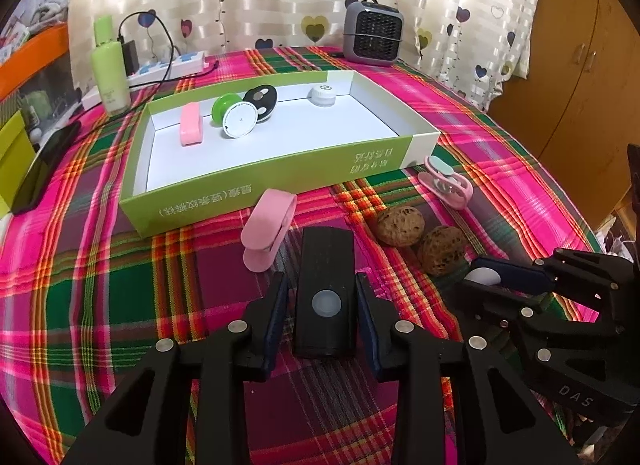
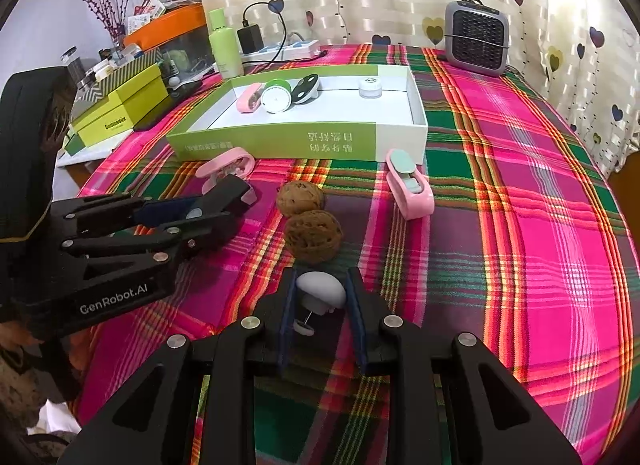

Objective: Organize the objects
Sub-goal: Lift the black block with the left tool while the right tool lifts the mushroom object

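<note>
A plaid-clothed table (image 1: 460, 113) carries a green-and-white box (image 1: 280, 169). Two walnuts (image 1: 400, 226), pink clips (image 1: 267, 227), a heater (image 1: 374, 31) and a bottle (image 1: 109, 65) lie around it.

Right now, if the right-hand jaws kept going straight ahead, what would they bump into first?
Probably the nearer walnut, just beyond the white mushroom-shaped piece the right gripper holds; depth is uncertain.

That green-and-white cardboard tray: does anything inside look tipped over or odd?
Yes. In the green-and-white cardboard tray, the green-rimmed round white disc stands on edge, leaning against the black oval gadget. The white round jar sits upright, apart.
</note>
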`<state>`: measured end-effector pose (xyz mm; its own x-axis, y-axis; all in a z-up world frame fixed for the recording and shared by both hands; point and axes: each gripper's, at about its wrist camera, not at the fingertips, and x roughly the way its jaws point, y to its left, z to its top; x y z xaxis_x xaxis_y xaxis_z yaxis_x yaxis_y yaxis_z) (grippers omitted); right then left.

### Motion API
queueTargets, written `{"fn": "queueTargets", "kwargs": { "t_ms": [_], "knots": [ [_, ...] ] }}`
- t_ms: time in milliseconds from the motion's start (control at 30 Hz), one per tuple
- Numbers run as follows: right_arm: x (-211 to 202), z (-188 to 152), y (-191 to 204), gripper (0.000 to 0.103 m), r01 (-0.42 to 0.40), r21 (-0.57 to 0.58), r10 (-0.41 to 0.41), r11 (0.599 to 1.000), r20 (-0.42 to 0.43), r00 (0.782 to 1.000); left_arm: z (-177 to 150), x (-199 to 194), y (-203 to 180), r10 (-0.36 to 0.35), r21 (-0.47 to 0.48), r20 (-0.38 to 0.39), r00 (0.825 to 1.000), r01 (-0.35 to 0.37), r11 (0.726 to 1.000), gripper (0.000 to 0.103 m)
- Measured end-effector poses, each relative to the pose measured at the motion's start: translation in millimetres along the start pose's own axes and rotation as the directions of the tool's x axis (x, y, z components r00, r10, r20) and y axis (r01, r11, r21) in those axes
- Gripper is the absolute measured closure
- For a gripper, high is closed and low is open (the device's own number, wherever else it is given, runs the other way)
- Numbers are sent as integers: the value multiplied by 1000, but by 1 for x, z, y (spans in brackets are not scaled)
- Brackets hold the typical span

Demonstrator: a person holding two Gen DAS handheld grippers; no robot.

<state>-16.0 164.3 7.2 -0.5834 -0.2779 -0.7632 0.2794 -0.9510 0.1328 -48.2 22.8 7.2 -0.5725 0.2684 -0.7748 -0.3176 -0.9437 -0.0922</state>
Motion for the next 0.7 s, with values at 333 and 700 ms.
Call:
{"fn": "queueTargets", "kwargs": {
  "t_ms": [333, 700],
  "knots": [
    [5, 4, 7, 78, 22, 6, -22, 1000, 1, 1000, -3, -4, 8, -25, -27, 9, 1000, 25, 999, 78],
    [2, 7, 13, 78, -15, -13, 16, 1000, 21, 1000, -9, -18, 14, -9, -56, 39, 999, 11, 998, 78]
  ]
}}
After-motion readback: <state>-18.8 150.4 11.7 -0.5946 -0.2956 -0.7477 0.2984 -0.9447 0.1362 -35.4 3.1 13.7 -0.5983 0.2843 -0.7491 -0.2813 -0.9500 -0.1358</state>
